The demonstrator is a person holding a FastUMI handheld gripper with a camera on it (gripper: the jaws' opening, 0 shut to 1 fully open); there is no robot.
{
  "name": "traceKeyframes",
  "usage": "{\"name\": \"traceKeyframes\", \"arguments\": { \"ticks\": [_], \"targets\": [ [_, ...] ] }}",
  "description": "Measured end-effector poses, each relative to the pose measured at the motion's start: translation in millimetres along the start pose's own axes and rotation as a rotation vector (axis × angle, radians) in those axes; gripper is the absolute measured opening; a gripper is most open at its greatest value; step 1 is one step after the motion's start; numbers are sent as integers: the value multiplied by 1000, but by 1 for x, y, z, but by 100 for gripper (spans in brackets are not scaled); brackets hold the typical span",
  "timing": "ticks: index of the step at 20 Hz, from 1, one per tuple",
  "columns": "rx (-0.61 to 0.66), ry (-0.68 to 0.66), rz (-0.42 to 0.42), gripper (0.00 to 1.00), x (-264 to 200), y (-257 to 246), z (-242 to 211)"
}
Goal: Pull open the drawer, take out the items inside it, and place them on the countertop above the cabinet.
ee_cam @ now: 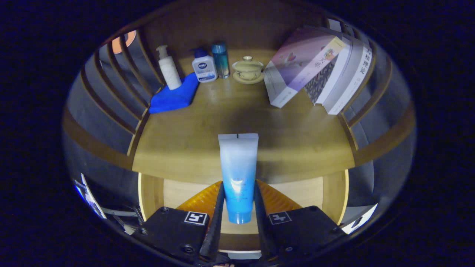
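Tube held over open drawer, heading for desk.
Fingers (237, 207) clamped on the blue tube (238, 174) near its cap end, crimped end pointing forward over the desk (297, 141) edge. Drawer (178, 191) open below. Grip low on the tube, likely so it can be laid flat ahead of the cloth (174, 97).

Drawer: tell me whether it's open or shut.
Open. The drawer is pulled out below the countertop, its pale floor showing behind the blue tube, on which the gripper is shut.
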State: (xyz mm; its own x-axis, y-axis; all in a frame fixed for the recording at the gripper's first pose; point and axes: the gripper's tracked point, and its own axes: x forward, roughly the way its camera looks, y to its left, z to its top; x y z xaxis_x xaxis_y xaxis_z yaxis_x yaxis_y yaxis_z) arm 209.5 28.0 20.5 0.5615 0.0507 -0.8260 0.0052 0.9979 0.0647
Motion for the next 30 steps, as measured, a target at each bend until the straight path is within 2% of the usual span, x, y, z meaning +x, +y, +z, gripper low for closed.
{"name": "traceKeyframes", "arguments": {
  "ticks": [4, 11, 18, 21, 22, 25, 29, 30],
  "targets": [
    [-10, 3, -4, 46, 20, 1, 22],
    [8, 31, -18, 47, 57, 1, 29],
    [32, -19, -21, 53, 65, -4, 36],
    [29, -66, -33, 56, 60, -7, 39],
    [18, -93, -40, 61, 55, -8, 41],
    [5, -193, -42, 61, 30, -8, 45],
    [-9, -334, 22, 62, -9, 6, 35],
    [-26, -377, 46, 67, -17, 11, 32]
  ]
}}
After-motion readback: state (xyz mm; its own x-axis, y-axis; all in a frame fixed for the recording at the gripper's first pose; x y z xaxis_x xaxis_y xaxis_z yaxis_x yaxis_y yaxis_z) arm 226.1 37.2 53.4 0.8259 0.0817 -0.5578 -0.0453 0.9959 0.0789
